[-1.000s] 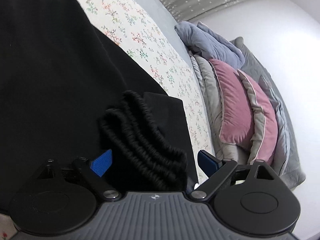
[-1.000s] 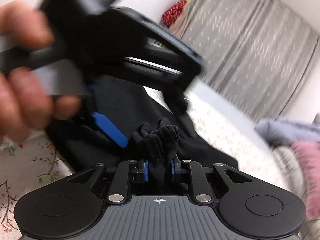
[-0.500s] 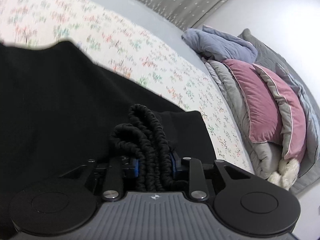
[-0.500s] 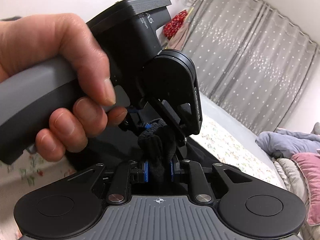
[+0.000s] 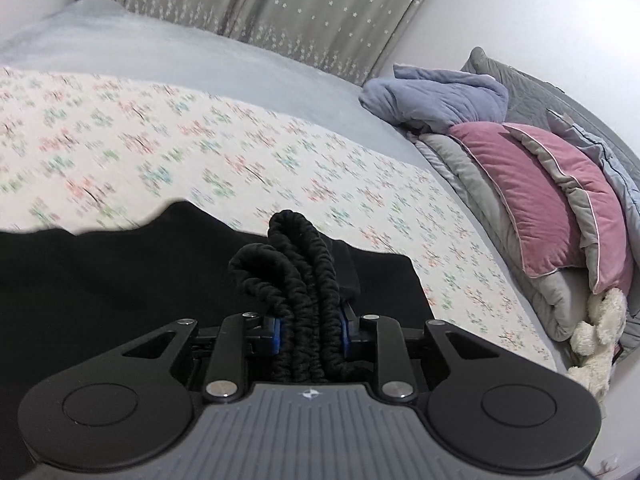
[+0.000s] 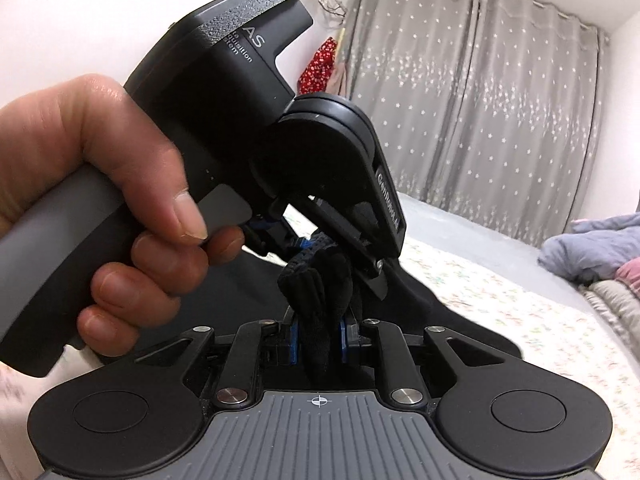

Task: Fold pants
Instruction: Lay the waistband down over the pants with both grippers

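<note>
One black pants (image 5: 120, 280), two hand-held grippers (image 5: 308, 328) (image 6: 318, 338), perhaps three pillows (image 5: 532, 196).

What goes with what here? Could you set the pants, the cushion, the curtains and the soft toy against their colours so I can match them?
Things:
1. pants
2. cushion
3. curtains
4. soft toy

Colours:
A. grey with small white stars
B. cream white
C. black
D. pink

Pairs: 1-C, 2-D, 3-A, 4-B
</note>
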Demonstrator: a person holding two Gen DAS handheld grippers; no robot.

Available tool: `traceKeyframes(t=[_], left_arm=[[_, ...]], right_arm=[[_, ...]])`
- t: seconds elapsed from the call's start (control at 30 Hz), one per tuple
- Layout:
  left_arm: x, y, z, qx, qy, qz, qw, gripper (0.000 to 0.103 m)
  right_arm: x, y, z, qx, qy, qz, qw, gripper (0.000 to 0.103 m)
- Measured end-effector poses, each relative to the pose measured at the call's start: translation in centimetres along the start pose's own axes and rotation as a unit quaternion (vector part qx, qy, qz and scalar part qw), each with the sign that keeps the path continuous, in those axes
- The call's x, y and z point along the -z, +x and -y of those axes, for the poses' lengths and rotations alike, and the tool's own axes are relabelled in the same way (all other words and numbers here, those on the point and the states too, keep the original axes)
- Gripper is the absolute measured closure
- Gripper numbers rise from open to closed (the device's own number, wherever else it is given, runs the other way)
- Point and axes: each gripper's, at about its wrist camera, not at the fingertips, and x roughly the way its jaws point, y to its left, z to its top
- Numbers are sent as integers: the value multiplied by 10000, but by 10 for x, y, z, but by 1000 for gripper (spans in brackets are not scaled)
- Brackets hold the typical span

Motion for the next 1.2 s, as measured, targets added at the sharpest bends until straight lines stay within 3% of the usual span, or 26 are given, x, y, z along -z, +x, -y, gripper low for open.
traceKeyframes(t=[0.2, 0.23, 0.67, 0.93, 1.2], left_arm=[[-10, -26, -44, -258, 221, 120, 9993, 56], [-10, -32, -55, -319, 195, 144, 9992, 56], [-10, -89, -169, -798, -251, 373, 9958, 56], [-18, -119, -200, -970, -483, 527, 9927, 56], [-2, -109, -224, -1482, -643, 225, 9866, 51]], right_arm=[[-19, 26, -27, -275, 654, 93, 9974, 88], [-22, 31, -35, -486, 711, 157, 9962, 88], [-53, 69, -146, -1181, 766, 231, 9898, 88], [-73, 80, -160, -1495, 792, 268, 9852, 88], [-73, 121, -162, -1901, 1044, -158, 9761, 88]])
